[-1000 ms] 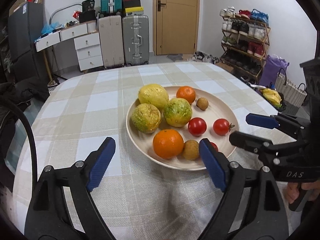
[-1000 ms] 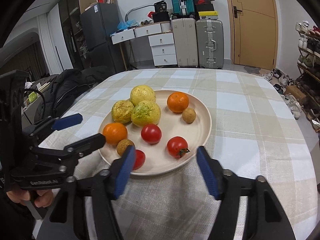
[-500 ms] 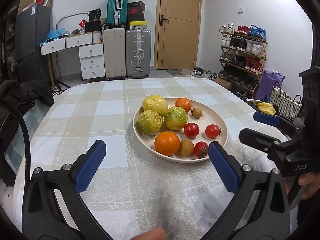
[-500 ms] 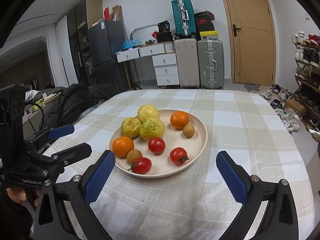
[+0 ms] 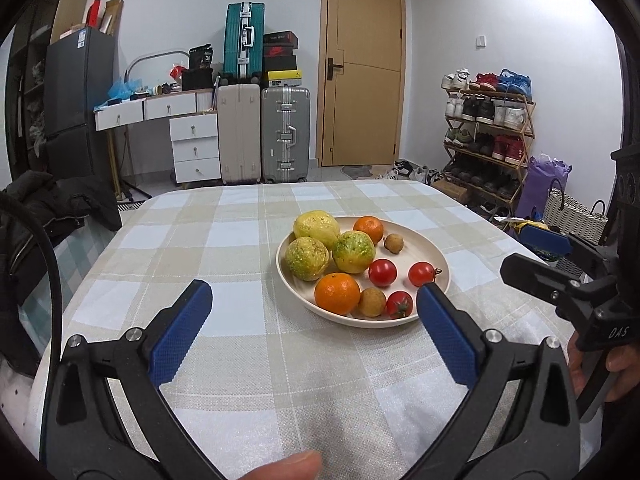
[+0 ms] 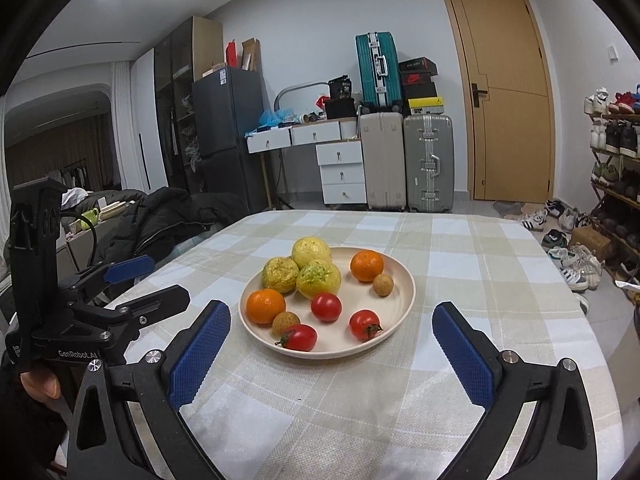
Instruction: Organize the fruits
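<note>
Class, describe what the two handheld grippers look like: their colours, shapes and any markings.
Both are black frames with two angled fingers carrying textured blue pads. The left gripper has silver bolts and a black cable; its body reads "GenRobot.AI". The right gripper shows "DAS".

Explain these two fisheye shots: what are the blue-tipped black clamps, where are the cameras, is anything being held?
No robot here: a person holds one hand-held gripping tool in each hand. Each picture comes from a camera mounted on one tool, looking forward along its two blue-padded fingers.

In the left wrist view, the left tool fills the foreground and the right tool shows at the right edge. In the right wrist view, the right tool is in front and the left tool is at the left.

On the checked beige-and-white tablecloth sits a round cream plate with three yellow-green fruits, two oranges, three red tomatoes and two small brown fruits.

Both tools have just been opening; they stand wide and hold nothing.
</note>
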